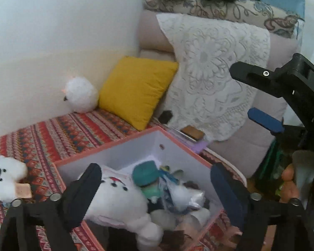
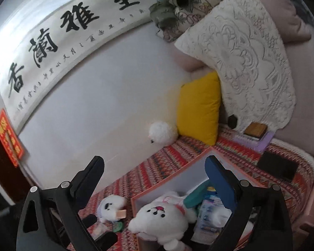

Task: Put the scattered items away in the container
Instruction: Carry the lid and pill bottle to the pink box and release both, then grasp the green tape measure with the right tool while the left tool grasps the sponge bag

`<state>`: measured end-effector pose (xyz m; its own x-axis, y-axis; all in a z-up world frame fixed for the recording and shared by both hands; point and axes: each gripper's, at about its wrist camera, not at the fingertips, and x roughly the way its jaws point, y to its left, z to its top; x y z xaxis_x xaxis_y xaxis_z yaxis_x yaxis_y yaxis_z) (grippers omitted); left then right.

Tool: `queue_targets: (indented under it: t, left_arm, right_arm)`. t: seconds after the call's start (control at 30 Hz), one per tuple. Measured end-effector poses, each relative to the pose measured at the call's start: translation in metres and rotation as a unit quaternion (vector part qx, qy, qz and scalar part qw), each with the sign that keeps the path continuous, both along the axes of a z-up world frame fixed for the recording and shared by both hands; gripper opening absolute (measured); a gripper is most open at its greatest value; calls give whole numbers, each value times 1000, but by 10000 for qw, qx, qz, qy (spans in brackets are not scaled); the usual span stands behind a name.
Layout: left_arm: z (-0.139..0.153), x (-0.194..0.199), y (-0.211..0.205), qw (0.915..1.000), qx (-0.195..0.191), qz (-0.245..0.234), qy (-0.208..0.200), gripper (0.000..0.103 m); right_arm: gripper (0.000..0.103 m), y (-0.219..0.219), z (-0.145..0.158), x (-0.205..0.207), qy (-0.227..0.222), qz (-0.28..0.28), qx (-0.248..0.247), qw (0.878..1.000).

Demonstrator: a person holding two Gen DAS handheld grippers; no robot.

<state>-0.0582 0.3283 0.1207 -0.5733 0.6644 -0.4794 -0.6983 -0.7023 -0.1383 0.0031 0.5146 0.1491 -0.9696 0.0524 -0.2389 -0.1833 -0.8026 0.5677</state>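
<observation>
A pink-rimmed box point(image 1: 136, 146) with white inner walls sits on a red patterned bed cover point(image 1: 58, 133), already packed with a large white plush bear point(image 1: 119, 200), a teal toy point(image 1: 145, 172) and a clear packet point(image 2: 207, 215) of small items. The bear lies half over the box's near rim, head toward the camera in the right wrist view. Both tools hover above the container: the left gripper point(image 1: 157, 192) has its fingers spread wide with nothing between them, and the right gripper point(image 2: 157, 179) is likewise parted and empty. In the left wrist view, a hand point(image 1: 291, 186) grasps the right tool's handle. Still outside the box, a small white plush bear point(image 1: 5, 177) lies on the cover just left of it, touching a pale pink block point(image 1: 24, 190); a small green item point(image 2: 118, 227) rests nearby. A round white fluffy toy point(image 1: 81, 95) sits against the wall beside a yellow cushion point(image 1: 136, 90), well apart from the box. A lace cloth point(image 1: 215, 79) drapes the sofa back.
</observation>
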Motion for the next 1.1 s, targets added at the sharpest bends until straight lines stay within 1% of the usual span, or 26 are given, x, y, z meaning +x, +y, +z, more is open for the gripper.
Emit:
queue_targets:
  t: [0.07,0.13,0.27,0.4,0.5,0.57,0.63,0.7,0.77,0.83,0.87,0.9,0.97,1.03,1.1]
  left_arm:
    - [1,-1,-9,9999,11,118,12,91]
    - [-3,-6,-17,9997,43,218,-71,93]
    - [-18,-14,-46,9983,-63,558,-149,94]
    - [-39,-22,-87,9947,-237,976,-220,94]
    - [-59,-27,-132,9890,-432,1394,-263,94]
    - [-77,-31,-169,9826,-635,1722,-300,94]
    - [-101,-33,-210,9732,-882,2086,-388,94]
    - [-129,-37,-248,9630,-1105,2386,-589,94]
    - [-157,-45,-280,9522,-1366,2615,-792,94]
    - [-181,-56,-301,9428,-1574,2768,-985,94]
    - [-194,-65,-311,9382,-1631,2833,-1134,94]
    - [-207,-73,-321,9334,-1688,2897,-1282,94]
    - [-222,-91,-331,9293,-1650,2927,-1530,94]
    - [-233,-111,-332,9263,-1681,2934,-1663,94]
    - [-243,-133,-331,9231,-1749,2939,-1760,94]
  right_arm:
    - [99,-2,2,0,43,3,17,10000]
    - [99,-13,5,-4,32,92,99,9999]
    - [99,-54,5,-31,-68,556,320,9979]
    - [100,-115,2,-60,-248,1116,654,9913]
    - [101,-172,-13,-88,-442,1713,823,9808]
    - [101,-210,-34,-110,-641,2122,902,9710]
    - [102,-250,-66,-136,-1034,2507,1068,9566]
    - [102,-285,-108,-163,-1615,2699,1355,9395]
    - [102,-313,-154,-187,-2262,2753,1612,9204]
    - [101,-329,-200,-208,-2933,2777,1711,8987]
    - [100,-333,-222,-215,-3197,2768,1691,8903]
    - [100,-334,-239,-220,-3391,2740,1652,8847]
    - [99,-333,-268,-232,-3694,2658,1601,8759]
    - [99,-332,-285,-243,-3828,2568,1622,8725]
    - [99,-330,-295,-254,-3869,2499,1655,8720]
